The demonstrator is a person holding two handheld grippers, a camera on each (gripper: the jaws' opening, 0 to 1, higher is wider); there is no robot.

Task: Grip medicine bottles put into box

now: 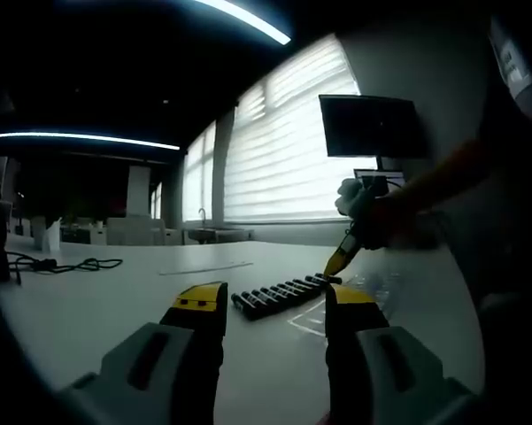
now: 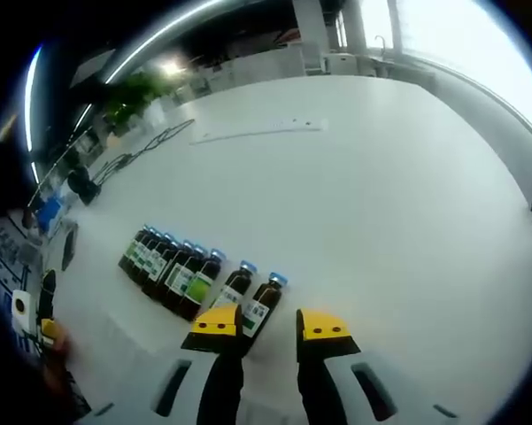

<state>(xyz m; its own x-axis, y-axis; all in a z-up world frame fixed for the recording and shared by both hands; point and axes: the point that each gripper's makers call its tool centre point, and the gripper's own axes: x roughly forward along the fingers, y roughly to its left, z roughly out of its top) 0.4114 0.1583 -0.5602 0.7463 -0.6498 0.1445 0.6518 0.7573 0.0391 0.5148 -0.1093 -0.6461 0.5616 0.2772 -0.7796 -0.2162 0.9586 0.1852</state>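
Medicine bottles (image 2: pixel 195 277): dark glossy glass, paper labels, bluish caps; table (image 2: pixel 363 177): smooth matt white; right gripper (image 2: pixel 270 326): yellow-tipped grey plastic.

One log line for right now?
left hand-held gripper: open, empty | right hand-held gripper: open, at end bottle | bottle row: lying on table

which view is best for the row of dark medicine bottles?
Right gripper view: the row of dark brown glass bottles lies close, from above, blue caps and green labels legible. Left gripper view shows the same row small, dim and low-angle on the white table.
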